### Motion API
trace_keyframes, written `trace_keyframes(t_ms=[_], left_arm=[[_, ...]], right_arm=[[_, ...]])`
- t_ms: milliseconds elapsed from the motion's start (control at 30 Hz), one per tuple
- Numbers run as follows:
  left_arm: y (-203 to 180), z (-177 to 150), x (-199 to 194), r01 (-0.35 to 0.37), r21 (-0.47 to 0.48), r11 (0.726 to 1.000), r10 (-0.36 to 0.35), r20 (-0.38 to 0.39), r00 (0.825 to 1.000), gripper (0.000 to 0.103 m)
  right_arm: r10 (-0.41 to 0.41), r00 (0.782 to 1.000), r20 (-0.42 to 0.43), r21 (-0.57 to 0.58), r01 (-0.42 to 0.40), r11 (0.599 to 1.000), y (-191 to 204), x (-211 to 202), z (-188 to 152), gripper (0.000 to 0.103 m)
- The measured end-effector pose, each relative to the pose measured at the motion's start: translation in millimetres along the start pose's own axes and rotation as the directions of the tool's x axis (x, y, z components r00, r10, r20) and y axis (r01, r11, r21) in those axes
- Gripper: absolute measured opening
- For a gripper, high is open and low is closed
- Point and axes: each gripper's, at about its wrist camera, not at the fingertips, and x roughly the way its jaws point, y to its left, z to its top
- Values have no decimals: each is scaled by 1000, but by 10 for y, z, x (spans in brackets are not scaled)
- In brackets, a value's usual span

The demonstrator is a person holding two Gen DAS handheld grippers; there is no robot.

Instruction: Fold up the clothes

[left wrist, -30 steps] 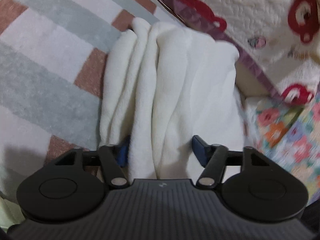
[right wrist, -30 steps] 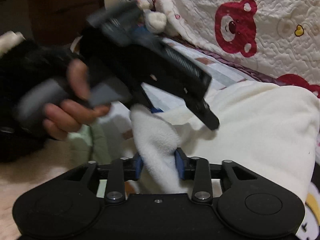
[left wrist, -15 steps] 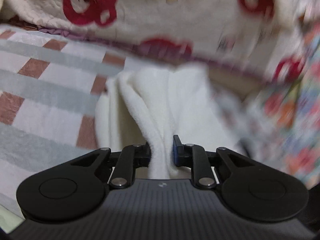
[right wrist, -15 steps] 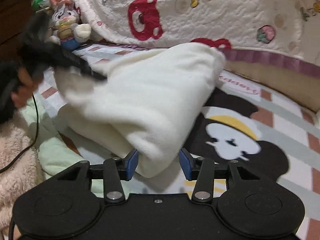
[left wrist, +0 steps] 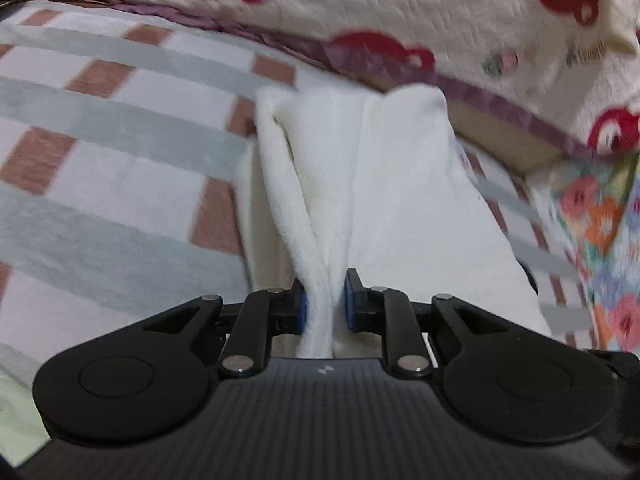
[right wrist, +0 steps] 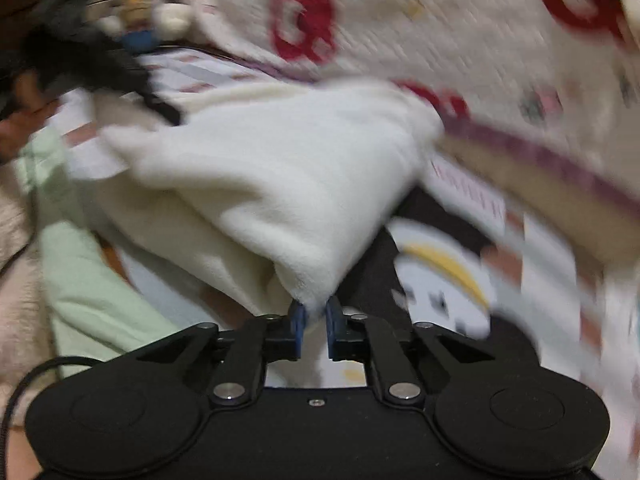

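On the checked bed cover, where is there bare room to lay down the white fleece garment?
The checked grey-and-brown bed cover lies bare left of the white fleece garment, up to the purple-edged bear-print quilt. It is crowded on the right, by the floral fabric, and near the pale green cloth.

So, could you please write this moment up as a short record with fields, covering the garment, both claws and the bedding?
garment: white fleece garment, bunched in folds, partly lifted off the bed
left claw: left claw shut on a gathered fold of the garment
right claw: right claw closing on a corner of the garment, fabric between the blue pads
surface: checked blanket in grey, white and brown
behind: cream quilt with red bears
beside: pale green cloth, lower left in the right wrist view
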Motion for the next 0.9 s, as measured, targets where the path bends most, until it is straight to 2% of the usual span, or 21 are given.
trace_keyframes(t_ms=[67, 133, 200, 267, 333, 467, 500, 533, 600, 700, 733, 800, 833, 867, 900], left_arm=[[-92, -43, 82, -32, 52, 998, 33, -21, 999, 16], [-101, -68, 111, -43, 54, 998, 45, -28, 999, 16], [-79, -75, 112, -40, 39, 998, 41, -25, 999, 17], [-28, -68, 85, -25, 16, 1000, 25, -17, 1000, 17], [18, -59, 24, -12, -12, 1000, 12, 7, 1000, 17], [76, -42, 3, 11, -55, 998, -10, 19, 1000, 17], [74, -42, 28, 10, -56, 998, -9, 9, 1000, 17], [72, -42, 52, 9, -56, 998, -9, -2, 1000, 17], [53, -50, 77, 9, -39, 999, -10, -26, 1000, 17], [58, -70, 53, 7, -40, 999, -9, -36, 999, 22], [84, -73, 10, -1, -50, 999, 0, -24, 1000, 26], [170, -69, -150, -65, -87, 994, 70, 50, 996, 35], [234, -64, -245, -108, -117, 987, 119, 96, 988, 35], [327, -52, -335, -124, -167, 978, 148, 141, 979, 35], [419, -47, -386, -92, -214, 973, 129, 169, 977, 35]], right_arm=[[39, 999, -33, 86, -36, 996, -88, 80, -83, 7], [95, 995, -1, 115, -95, 989, -133, -25, -95, 7], [159, 984, 81, 150, -169, 974, -229, -195, -53, 11], [271, 947, 171, 199, -302, 932, -377, -365, 66, 10], [312, 924, 221, 176, -352, 919, -420, -426, 225, 9], [257, 941, 219, 55, -275, 960, -364, -310, 602, 15], [232, 950, 210, 21, -242, 970, -308, -254, 667, 20], [216, 955, 202, -5, -219, 976, -261, -187, 726, 30], [221, 959, 179, -35, -219, 975, -183, -15, 810, 44], [215, 970, 113, -80, -207, 975, -29, 268, 809, 47], [201, 975, 96, -110, -190, 975, 42, 322, 749, 48], [176, 982, 68, -160, -164, 973, 153, 375, 615, 49], [173, 984, 45, -162, -164, 973, 181, 384, 555, 49], [174, 984, 34, -159, -166, 973, 173, 372, 517, 49], [175, 984, 26, -155, -169, 973, 160, 356, 481, 49]])
